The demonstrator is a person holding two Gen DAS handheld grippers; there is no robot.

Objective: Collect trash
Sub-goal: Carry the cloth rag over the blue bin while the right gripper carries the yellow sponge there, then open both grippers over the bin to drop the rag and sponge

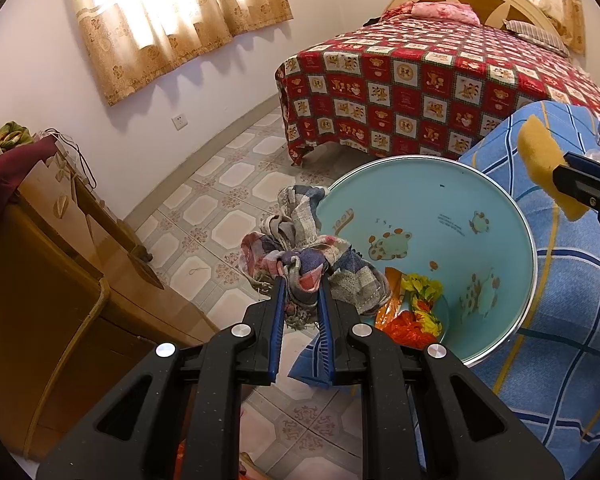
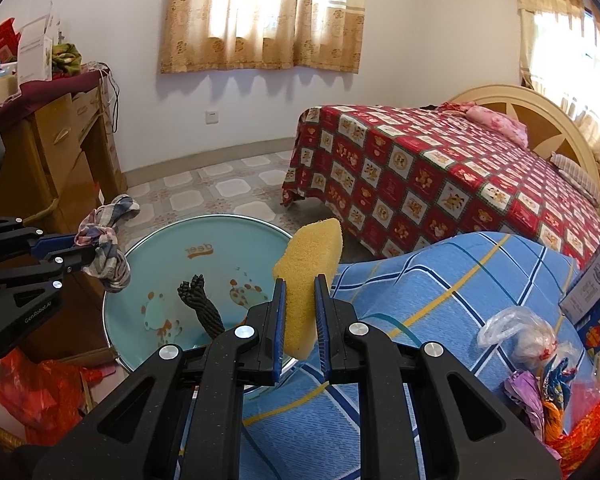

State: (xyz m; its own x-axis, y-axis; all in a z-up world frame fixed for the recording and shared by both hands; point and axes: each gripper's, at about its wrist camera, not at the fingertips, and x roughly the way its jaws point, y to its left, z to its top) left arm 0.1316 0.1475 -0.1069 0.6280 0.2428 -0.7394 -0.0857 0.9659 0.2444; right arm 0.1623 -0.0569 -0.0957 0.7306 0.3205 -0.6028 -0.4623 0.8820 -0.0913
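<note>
The left gripper (image 1: 302, 280) has its jaws clamped on a knotted checked rag (image 1: 300, 258), at the lower middle of the left wrist view. The rag bunches between the two blue pads and spreads out beyond the tips, with one tail going up toward the rim of the blue basin (image 1: 460, 216) and another to the right over it. In the right wrist view the rag (image 2: 104, 248) hangs at the left, above the left edge of the basin (image 2: 204, 256).

The right gripper (image 2: 300, 284) has its jaws clamped on a yellow sponge (image 2: 308, 276), in the lower middle of the frame. The long axis of the sponge runs up and a little to the right, along the fingers; its top end stands well past the tips and its lower end comes below the pads.

Inside the basin lie a black twisted rope (image 2: 202, 306) and crumpled yellow and orange wrappers (image 1: 414, 312). The basin stands on a desk with a blue checked cloth (image 2: 440, 320).
</note>
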